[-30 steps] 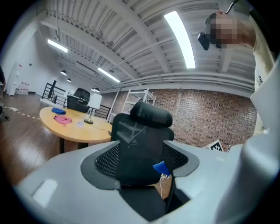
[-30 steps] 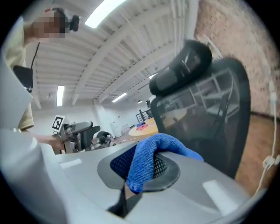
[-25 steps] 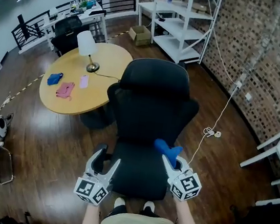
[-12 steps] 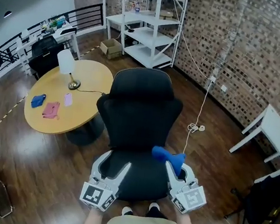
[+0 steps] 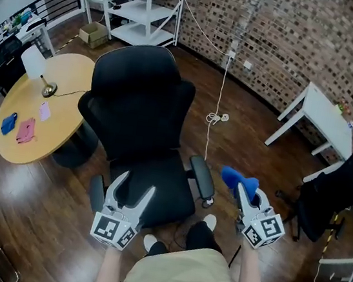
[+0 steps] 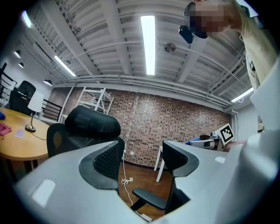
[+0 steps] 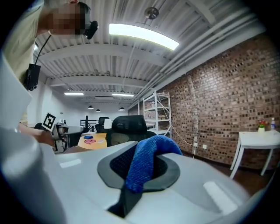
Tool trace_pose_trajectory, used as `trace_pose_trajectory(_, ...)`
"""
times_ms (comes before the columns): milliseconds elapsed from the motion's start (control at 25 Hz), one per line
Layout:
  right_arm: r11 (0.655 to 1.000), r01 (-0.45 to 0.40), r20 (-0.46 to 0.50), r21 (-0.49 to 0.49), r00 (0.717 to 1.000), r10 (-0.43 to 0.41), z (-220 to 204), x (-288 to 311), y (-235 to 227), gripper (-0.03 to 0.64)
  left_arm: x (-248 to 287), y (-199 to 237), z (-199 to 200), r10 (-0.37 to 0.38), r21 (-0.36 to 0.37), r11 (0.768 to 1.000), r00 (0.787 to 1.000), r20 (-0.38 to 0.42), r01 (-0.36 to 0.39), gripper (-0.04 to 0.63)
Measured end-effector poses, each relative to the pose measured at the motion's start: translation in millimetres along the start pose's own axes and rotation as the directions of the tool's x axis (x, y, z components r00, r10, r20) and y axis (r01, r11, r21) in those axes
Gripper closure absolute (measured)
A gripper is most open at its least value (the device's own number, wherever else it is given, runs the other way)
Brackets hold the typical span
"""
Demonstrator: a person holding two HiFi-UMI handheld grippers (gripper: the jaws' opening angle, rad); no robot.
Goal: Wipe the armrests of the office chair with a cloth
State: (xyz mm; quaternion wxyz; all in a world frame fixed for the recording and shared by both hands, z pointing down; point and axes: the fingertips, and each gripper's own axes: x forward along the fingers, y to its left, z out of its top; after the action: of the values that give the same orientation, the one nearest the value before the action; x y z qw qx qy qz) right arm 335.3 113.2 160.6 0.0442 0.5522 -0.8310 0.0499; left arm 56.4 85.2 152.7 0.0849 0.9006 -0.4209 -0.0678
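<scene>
Clamping a blue cloth (image 5: 237, 177) that masks its jaw tips, right gripper (image 5: 246, 192) sits lower right; left gripper (image 5: 136, 186), empty jaws opening, overlaps the office chair (image 5: 137, 92).

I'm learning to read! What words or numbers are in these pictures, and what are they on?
No readable words or numbers anywhere.
Black-and-white square markers on the left gripper (jaws opening, empty) and right gripper: patterns, not letters.
Brown cardboard box by the white metal shelves: any print too small.
</scene>
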Motion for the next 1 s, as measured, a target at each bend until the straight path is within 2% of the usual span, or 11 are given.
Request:
trace_pose_trajectory(120,0.999,-0.022,-0.058,0.043,0.998,0.024,-32,5,-36,0.598,27,-13,-23,-0.02,-0.015,1.0,1.0,-0.02,0.019,0.302)
trace_pose_trajectory(240,0.99,-0.123,-0.171,0.072,0.976,0.133,-88,41,-64,0.598,58,-17,-51,0.0,-0.045,0.999,0.999,-0.048,-0.002,0.302)
trace_pose_trajectory(320,0.97,-0.23,-0.252,0.079,0.937,0.242,-131,76,-75,0.6,79,-13,-78,0.022,-0.062,0.998,0.998,-0.067,-0.026,0.327)
trace_pose_trajectory(400,0.928,-0.364,-0.304,0.081,0.878,0.371,-169,114,-91,0.6,105,-10,-110,0.067,-0.057,0.996,0.994,-0.081,-0.071,0.336)
trace_pose_trajectory(560,0.794,-0.607,-0.312,0.032,0.748,0.585,-222,186,-126,0.6,163,-8,-166,0.197,-0.065,0.977,0.978,-0.064,-0.201,0.334)
trace_pose_trajectory(640,0.711,-0.703,-0.336,-0.034,0.678,0.654,-244,220,-128,0.6,184,-2,-189,0.264,-0.055,0.962,0.963,-0.057,-0.267,0.334)
trace_pose_trajectory(720,0.615,-0.785,-0.374,-0.079,0.595,0.711,-265,252,-118,0.6,200,5,-210,0.317,-0.077,0.944,0.947,-0.057,-0.321,0.335)
trace_pose_trajectory(800,0.531,-0.844,-0.416,-0.083,0.513,0.751,-289,271,-102,0.6,212,10,-231,0.337,-0.116,0.931,0.938,-0.08,-0.345,0.333)
trace_pose_trajectory(1000,0.329,-0.942,-0.561,-0.067,0.309,0.768,-350,259,-45,0.6,210,22,-247,0.341,-0.085,0.932,0.932,-0.12,-0.352,0.331)
